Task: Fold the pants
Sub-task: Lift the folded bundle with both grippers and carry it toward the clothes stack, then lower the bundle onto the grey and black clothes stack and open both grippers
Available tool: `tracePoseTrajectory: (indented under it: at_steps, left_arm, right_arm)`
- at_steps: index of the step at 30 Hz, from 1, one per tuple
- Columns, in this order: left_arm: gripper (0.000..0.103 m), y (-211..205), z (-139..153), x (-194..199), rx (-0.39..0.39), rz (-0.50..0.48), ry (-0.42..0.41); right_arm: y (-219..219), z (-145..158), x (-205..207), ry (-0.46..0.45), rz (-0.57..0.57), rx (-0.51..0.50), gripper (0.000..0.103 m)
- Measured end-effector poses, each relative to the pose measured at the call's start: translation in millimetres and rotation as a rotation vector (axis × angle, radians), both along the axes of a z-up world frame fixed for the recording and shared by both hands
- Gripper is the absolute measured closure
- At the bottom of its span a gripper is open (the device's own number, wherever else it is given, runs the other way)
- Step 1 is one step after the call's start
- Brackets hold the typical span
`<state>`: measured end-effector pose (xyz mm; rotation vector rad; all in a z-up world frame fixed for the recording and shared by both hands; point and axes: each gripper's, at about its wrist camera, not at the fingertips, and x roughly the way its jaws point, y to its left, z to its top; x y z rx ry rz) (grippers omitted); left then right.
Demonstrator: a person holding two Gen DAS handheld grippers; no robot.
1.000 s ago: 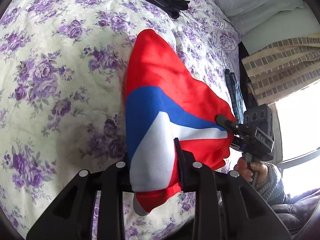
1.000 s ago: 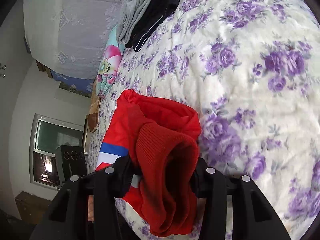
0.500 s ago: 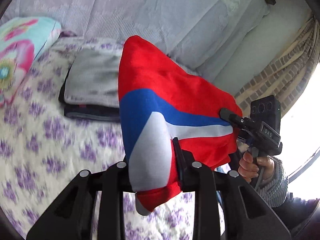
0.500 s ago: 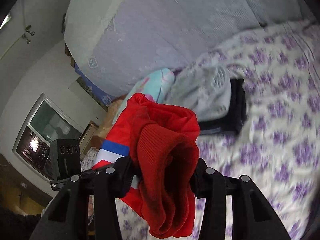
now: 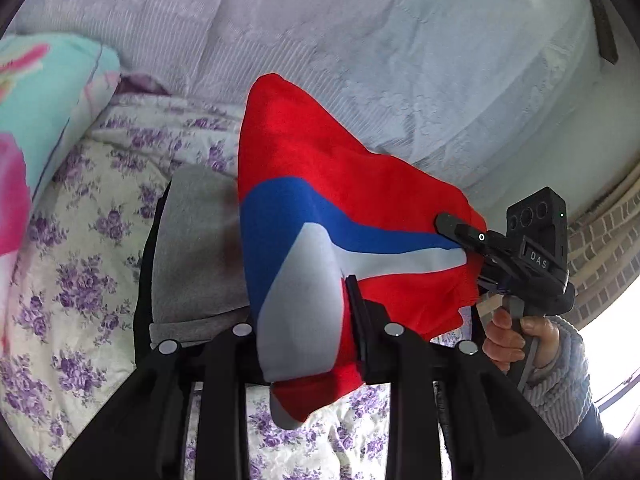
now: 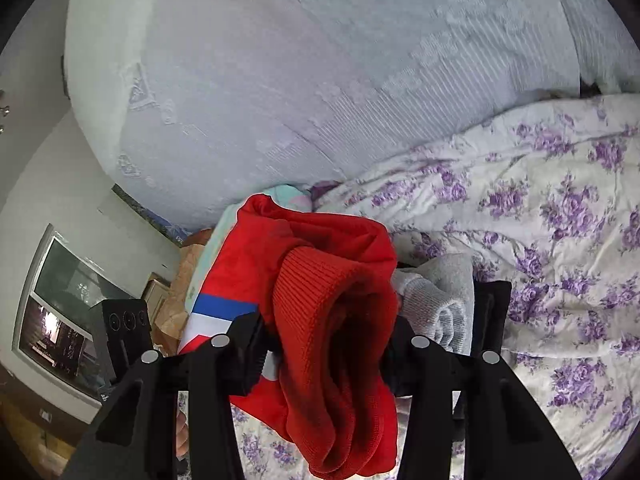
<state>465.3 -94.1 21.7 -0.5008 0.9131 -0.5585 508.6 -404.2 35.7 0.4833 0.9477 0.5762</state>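
Both grippers hold the red pants (image 5: 320,168) up above the floral bed (image 5: 92,248). The left gripper (image 5: 304,320) is clamped on the end with blue and white stripes, while the right gripper (image 6: 332,344) is closed on the bunched ribbed cuff. Below them lies a folded grey garment (image 5: 192,248) on a dark one.

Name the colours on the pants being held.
Red with a blue and a white stripe, clearest in the left wrist view: pants.

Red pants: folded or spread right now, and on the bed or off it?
Folded and off the bed. The red pants hang bunched in layers between the left gripper and right gripper, above the gray folded garment.
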Motion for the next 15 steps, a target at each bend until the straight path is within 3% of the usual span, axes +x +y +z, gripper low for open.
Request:
tracePoseTrajectory:
  at_steps: [3,6,11,15]
  left_arm:
    - [0.076,1.4,-43.2,12.0,-0.015,0.016,0.071]
    - [0.062,3.5,-75.5,16.3,-0.069,0.031,0.11]
    - [0.058,-3.4,-83.2,12.9,-0.051,0.031,0.069]
    - [0.058,-4.1,-78.5,12.3,-0.046,0.052,0.084]
  right_arm:
    - [0.6,-43.1,15.3,0.047,-0.019,-0.05,0.056]
    - [-7.8,-70.1,19.9,0.052,-0.023,-0.013,0.055]
    - [-13.2,-81.8,21.5,0.034,-0.02,0.021,0.055]
    - [-14.2,-76.0,21.2,0.027,-0.025,0.048,0.051]
